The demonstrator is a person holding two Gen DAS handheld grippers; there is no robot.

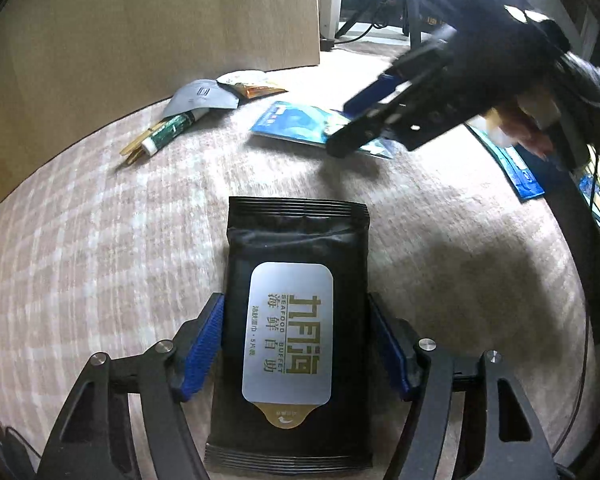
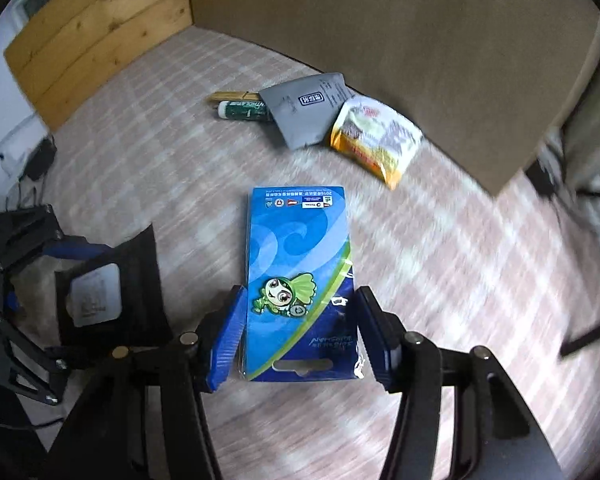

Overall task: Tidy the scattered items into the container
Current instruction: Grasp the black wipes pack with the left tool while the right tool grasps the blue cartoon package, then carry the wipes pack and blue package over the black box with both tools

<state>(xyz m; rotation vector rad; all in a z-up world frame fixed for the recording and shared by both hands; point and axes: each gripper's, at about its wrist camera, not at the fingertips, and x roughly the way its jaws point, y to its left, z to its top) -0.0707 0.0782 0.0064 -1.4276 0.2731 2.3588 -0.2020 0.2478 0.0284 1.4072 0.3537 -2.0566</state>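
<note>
Left tongs (image 1: 296,344) pinched a glossy black pack (image 1: 296,320); right tongs (image 2: 300,336) straddled a flat blue card (image 2: 300,264), grip unclear, at two o'clock.

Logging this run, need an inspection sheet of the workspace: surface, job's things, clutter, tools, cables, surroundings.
Surface: checked pink-and-white cloth, flat.
Job's things: black wipes pack; blue carded pin pack; grey pouch overlapping a green tube and wooden sticks; yellow snack packet beside the pouch. All still on the cloth.
Clutter: nothing seen.
Tools: left tool straddles the wipes pack; right tool straddles the pin pack. Pads close to the edges; firm contact unclear.
Cables: dark cables on the floor.
Surroundings: cardboard box wall, wooden board.
</note>
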